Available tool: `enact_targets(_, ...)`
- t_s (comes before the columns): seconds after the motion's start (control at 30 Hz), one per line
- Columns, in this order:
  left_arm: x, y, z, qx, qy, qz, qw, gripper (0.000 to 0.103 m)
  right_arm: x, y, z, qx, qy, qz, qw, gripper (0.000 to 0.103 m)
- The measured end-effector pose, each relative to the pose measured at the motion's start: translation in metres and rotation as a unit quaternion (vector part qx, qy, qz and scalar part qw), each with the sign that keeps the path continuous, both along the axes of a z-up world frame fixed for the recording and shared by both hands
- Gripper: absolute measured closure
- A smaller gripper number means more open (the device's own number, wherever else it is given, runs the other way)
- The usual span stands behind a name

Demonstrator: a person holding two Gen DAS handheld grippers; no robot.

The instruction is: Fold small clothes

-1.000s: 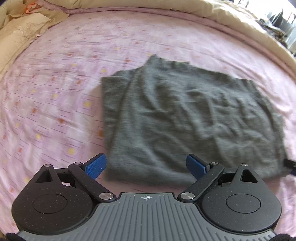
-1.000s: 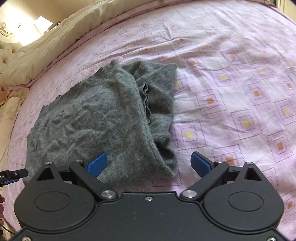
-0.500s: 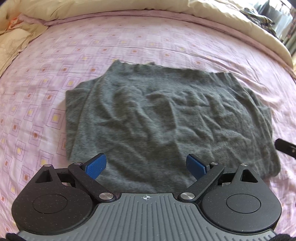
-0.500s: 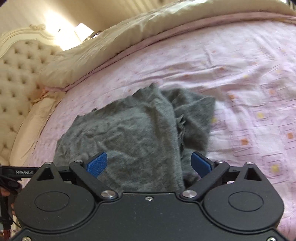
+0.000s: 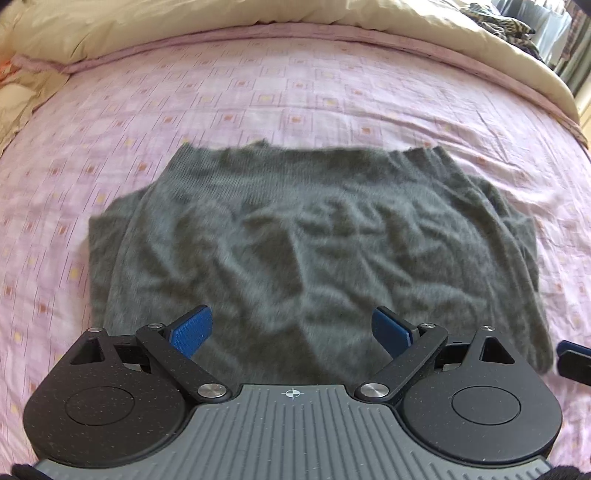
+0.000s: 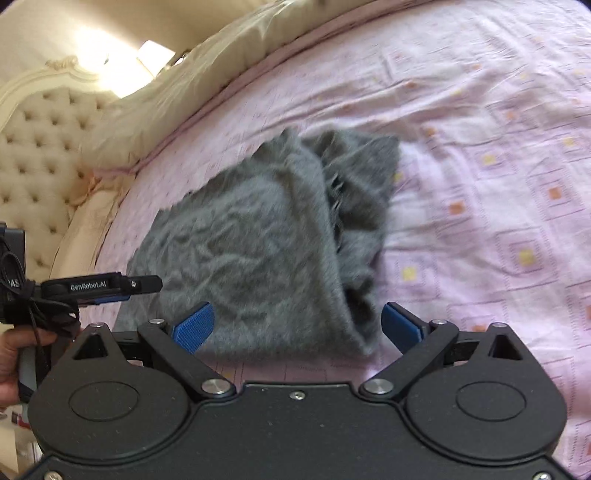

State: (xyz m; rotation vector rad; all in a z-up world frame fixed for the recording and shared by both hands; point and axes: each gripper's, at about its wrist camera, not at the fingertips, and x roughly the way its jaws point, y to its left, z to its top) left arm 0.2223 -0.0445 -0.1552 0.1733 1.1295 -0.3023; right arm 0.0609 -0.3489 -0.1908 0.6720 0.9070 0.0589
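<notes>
Grey knit sweater (image 5: 306, 251) lies creased on a pink sheet (image 5: 258, 92), left gripper (image 5: 291, 330) wide open and empty above its near edge. Right view: right gripper (image 6: 297, 325) spread, empty, over the sweater's near corner.

a home bedroom is shown. a bed is covered by a pink sheet (image 5: 332, 92) printed with small squares, and a cream quilt (image 5: 221, 18) is bunched along its far edge. a cream tufted headboard (image 6: 40, 147) with a carved top is seen at the left of the right wrist view.
</notes>
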Motion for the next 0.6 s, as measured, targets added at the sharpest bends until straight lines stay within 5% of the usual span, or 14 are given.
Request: enact_targets(0.6,0.055,-0.028,-0.045,0.033,0.037,-0.009,0.9987,0.007,0.063,-0.022,-0.032,0.062,0.049,-0.008,0.997,0.000)
